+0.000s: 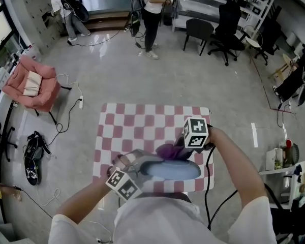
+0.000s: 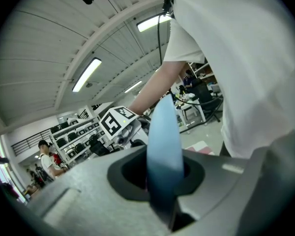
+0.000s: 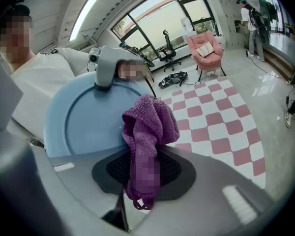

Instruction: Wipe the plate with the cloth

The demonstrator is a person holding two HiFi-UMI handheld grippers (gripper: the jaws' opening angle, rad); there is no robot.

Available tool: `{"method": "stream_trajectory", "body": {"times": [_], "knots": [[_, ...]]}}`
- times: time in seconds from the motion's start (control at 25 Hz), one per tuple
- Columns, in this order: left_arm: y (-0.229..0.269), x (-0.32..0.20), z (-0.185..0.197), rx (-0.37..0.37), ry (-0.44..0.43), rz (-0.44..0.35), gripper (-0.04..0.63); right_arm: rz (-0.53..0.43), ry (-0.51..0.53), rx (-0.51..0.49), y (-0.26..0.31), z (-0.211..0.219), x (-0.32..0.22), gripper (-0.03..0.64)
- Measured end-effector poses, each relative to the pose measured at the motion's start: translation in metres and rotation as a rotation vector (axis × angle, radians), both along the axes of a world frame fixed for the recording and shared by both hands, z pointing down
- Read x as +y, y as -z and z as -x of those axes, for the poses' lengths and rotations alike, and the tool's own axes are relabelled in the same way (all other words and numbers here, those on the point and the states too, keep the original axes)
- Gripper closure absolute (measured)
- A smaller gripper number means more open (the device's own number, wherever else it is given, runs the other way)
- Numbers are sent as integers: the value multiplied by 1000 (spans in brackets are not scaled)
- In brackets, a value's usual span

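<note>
Now: left tongs pinch plate by rim, holding it up over near side of counter. Right tongs pinch cloth, right at plate's far rim. Best rub softly in circles, hold plate steady, grip tight.

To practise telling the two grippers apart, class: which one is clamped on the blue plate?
The left gripper: its jaws pinch the blue plate at its rim, whereas the right gripper holds the purple cloth.

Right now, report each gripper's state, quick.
Left gripper: shut on the blue plate.
Right gripper: shut on the purple cloth.
</note>
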State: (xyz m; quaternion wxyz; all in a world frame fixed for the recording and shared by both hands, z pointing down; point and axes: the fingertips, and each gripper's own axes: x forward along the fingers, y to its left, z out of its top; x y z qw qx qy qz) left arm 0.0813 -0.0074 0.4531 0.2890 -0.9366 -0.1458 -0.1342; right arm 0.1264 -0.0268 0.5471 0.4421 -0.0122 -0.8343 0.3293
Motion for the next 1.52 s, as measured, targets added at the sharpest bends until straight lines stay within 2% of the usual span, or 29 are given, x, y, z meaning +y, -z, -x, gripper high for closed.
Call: {"method": "stream_trajectory", "body": {"times": [0.16, 0.44, 0.88, 1.12, 1.52], "knots": [[-8, -13, 2, -10, 35, 18, 541, 12, -5, 17, 3, -9, 1, 522], [-21, -17, -1, -46, 43, -45, 541, 71, -28, 35, 19, -17, 10, 523], [-25, -3, -12, -65, 18, -75, 541, 129, -65, -97, 51, 5, 18, 523], [-20, 4, -10, -45, 5, -88, 541, 170, -84, -159, 55, 14, 17, 522], [-14, 22, -13, -22, -39, -113, 543, 209, -109, -154, 39, 29, 6, 522]]}}
